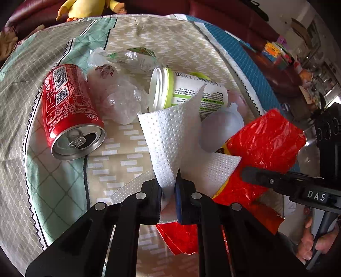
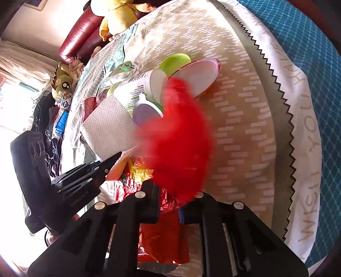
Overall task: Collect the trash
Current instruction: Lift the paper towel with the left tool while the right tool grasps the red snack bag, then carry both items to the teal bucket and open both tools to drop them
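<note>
My left gripper (image 1: 169,191) is shut on a white dimpled paper towel (image 1: 170,136) that stands up from the jaws. My right gripper (image 2: 169,199) is shut on a red foil wrapper (image 2: 177,136), blurred in its own view; the wrapper also shows in the left wrist view (image 1: 264,140), with the right gripper (image 1: 247,172) against it. On the patterned cloth (image 1: 127,157) lie a red Coke can (image 1: 70,108) on its side, crumpled clear plastic (image 1: 119,95), a white and green tub (image 1: 187,91) and a white lid (image 1: 221,127).
A yellow plush toy (image 1: 85,8) and a dark red sofa (image 1: 223,12) are behind the cloth. A teal cloth border (image 2: 298,53) runs along the right. The left gripper (image 2: 110,162) sits close beside the right one, with clutter (image 2: 59,119) at the left.
</note>
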Demonstrator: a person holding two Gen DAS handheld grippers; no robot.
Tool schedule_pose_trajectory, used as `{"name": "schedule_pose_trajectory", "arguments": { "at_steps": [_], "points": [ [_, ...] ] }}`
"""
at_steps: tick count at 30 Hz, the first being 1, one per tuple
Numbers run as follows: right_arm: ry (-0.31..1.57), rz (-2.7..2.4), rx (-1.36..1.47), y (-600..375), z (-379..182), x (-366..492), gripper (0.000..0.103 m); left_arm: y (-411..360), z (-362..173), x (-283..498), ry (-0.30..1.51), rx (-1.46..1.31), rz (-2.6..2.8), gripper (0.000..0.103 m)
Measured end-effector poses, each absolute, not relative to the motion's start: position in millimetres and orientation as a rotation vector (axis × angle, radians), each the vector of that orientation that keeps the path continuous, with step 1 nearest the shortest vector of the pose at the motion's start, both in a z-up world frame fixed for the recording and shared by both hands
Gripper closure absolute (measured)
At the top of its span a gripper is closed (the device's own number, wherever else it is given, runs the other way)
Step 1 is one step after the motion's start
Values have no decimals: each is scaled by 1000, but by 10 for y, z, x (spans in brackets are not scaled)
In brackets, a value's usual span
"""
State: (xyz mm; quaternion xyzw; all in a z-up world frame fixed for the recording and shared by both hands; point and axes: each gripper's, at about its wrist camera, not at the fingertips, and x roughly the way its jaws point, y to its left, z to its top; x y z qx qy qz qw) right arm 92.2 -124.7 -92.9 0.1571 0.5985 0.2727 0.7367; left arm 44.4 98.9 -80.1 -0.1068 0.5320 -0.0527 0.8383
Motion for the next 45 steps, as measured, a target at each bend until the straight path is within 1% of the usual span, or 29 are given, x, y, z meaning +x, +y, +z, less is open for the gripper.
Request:
{"name": "schedule_pose_trajectory", "arguments": {
  "at_steps": [4,8,11,18,24,31,35,45],
  "points": [
    [1197,561,325,-1416,-584,1025,97,1064,-568,396,1072,-219,-91,92],
    [1110,507,389,-1789,-308,1151,97,1102,-323,430,1029,-242,-89,92],
    [1056,474,434,-2095,-139,1170,97,990,-131,481,992,-229,-115,92],
    [956,408,507,-2754,134,1111,97,431,106,657,967,-187,-215,92],
    [887,293,556,-3432,235,1072,97,-308,178,883,980,-98,-337,92],
    [822,96,607,-4459,186,888,97,-1289,83,1115,1024,14,-463,92],
    [817,12,649,-4973,12,783,97,-1751,-8,1237,1051,69,-506,92],
    [908,-33,735,-5528,-574,941,97,-2590,-229,1585,1112,143,-561,92]
  ]
}}
